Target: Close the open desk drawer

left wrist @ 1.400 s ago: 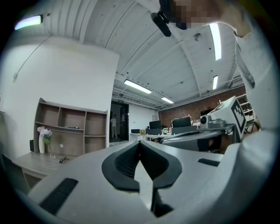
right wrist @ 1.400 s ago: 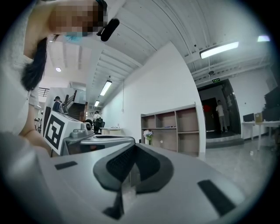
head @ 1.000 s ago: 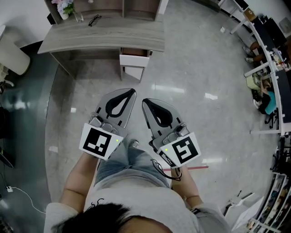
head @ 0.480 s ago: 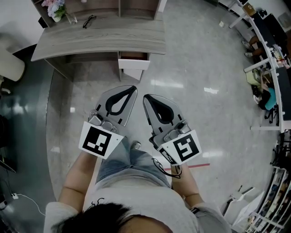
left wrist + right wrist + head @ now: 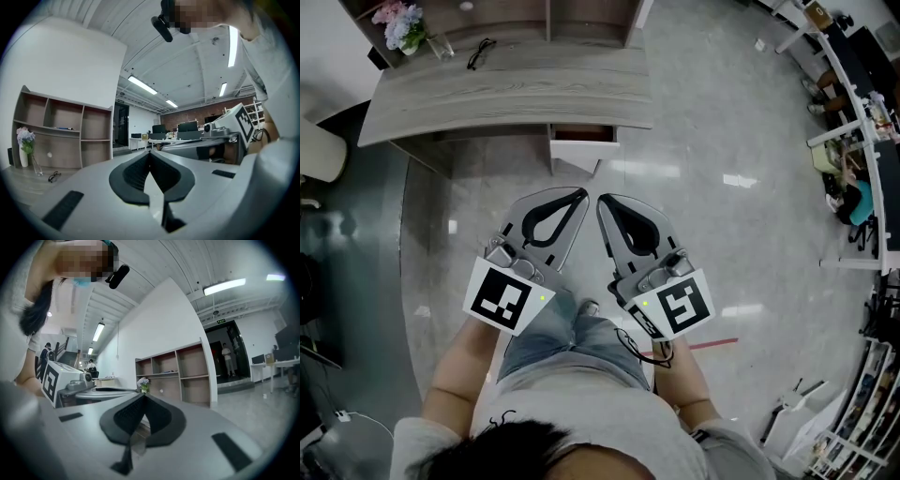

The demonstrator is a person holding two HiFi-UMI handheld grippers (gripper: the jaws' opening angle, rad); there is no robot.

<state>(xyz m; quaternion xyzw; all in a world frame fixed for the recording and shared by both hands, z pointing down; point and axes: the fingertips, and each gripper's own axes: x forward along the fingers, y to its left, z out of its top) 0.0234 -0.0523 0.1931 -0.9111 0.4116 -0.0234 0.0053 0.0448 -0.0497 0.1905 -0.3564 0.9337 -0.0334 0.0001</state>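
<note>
The grey wooden desk (image 5: 506, 86) stands at the top of the head view. Its drawer (image 5: 583, 144) sticks out from under the front edge, white front toward me, brown inside showing. My left gripper (image 5: 577, 194) and right gripper (image 5: 603, 201) are held side by side above the floor, well short of the drawer. Both have their jaws pressed together with nothing between them. In the left gripper view my left gripper (image 5: 150, 153) points past the desktop toward a shelf unit (image 5: 61, 136). In the right gripper view, my right gripper (image 5: 143, 396) points the same way.
On the desk lie a pair of glasses (image 5: 480, 52) and a vase of flowers (image 5: 401, 24). A cream chair (image 5: 319, 150) stands at the left. Office desks with seated people (image 5: 848, 141) line the right edge. Polished floor lies between me and the desk.
The desk and drawer have slid lower in the head view, so I am nearer to them. Both grippers stay shut and keep their pose.
</note>
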